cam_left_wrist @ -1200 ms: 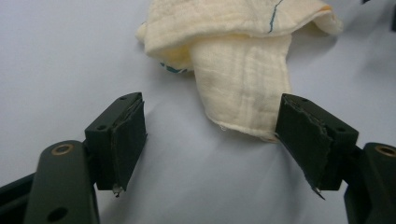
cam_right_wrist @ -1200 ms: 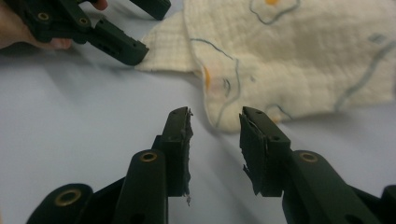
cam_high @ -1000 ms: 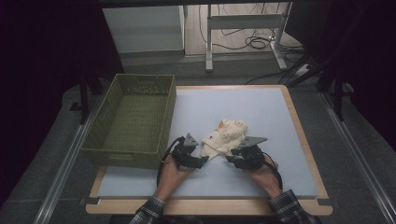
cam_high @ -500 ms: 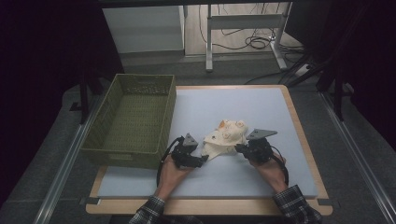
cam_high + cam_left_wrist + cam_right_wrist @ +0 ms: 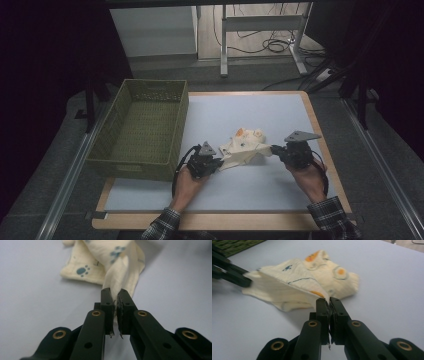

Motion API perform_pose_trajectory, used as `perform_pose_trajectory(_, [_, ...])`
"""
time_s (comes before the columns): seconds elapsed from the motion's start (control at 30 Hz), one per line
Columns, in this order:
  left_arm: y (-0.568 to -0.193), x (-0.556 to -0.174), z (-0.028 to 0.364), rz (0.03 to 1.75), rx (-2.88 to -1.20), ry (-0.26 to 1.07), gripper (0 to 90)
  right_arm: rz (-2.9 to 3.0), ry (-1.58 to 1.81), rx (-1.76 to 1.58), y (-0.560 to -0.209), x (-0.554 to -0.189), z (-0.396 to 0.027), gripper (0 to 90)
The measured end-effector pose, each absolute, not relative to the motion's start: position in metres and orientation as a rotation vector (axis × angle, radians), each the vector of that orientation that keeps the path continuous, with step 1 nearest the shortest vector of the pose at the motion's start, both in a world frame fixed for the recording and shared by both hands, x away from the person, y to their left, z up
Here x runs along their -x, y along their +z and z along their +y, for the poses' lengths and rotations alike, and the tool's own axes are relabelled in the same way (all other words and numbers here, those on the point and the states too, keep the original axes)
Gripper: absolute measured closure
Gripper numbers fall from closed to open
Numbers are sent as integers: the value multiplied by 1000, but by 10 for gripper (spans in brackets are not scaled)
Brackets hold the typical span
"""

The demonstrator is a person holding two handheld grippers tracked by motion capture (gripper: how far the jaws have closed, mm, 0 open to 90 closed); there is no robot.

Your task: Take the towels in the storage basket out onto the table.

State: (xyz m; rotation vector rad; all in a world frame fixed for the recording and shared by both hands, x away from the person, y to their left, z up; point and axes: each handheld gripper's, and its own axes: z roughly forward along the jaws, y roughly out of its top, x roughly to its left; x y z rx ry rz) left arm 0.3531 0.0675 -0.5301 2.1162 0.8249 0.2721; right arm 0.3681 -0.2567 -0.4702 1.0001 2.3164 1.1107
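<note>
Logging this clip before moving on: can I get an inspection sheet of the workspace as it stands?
Surface: pale blue mat on a wood-edged table.
Job's things: cream printed cloth garment, pulled between both grippers.
Clutter: empty green plastic mesh basket at the mat's left.
Grippers: left gripper shut on the garment, having just closed; right gripper shut on its other end.
Cables: black cable looping from the left gripper.
Surroundings: grey floor, metal frame legs, floor cables behind.

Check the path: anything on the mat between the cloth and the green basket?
Nothing visible. The cream cloth is pinched by the left gripper and the right gripper; bare mat separates it from the green basket.
</note>
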Motion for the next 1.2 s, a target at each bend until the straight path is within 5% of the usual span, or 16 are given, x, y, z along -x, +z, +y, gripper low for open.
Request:
perform_pose_trajectory(0.4, [-517, -357, 76, 866, -2102, 342, 850, 2203, 1057, -1158, -467, -368, -318, 862])
perform_pose_trajectory(0.6, [-527, -361, 75, 909, -2139, 253, 835, 2195, 1051, -1229, -473, -367, -339, 862])
perform_pose_trajectory(0.7, [-531, -359, 72, 915, -2158, 237, 700, 2232, 996, -1273, -490, -366, -343, 833])
perform_pose_trajectory(0.8, [-530, -357, 74, 921, -2137, 235, 529, 2231, 1003, -1299, -499, -364, -347, 698])
perform_pose_trajectory(0.9, [-526, -355, 75, 897, -2140, 238, 443, 2220, 1031, -1305, -498, -360, -350, 659])
perform_pose_trajectory(1.2, [-520, -343, 75, 843, -2139, 186, 343, 2269, 1128, -1196, -474, -350, -327, 637])
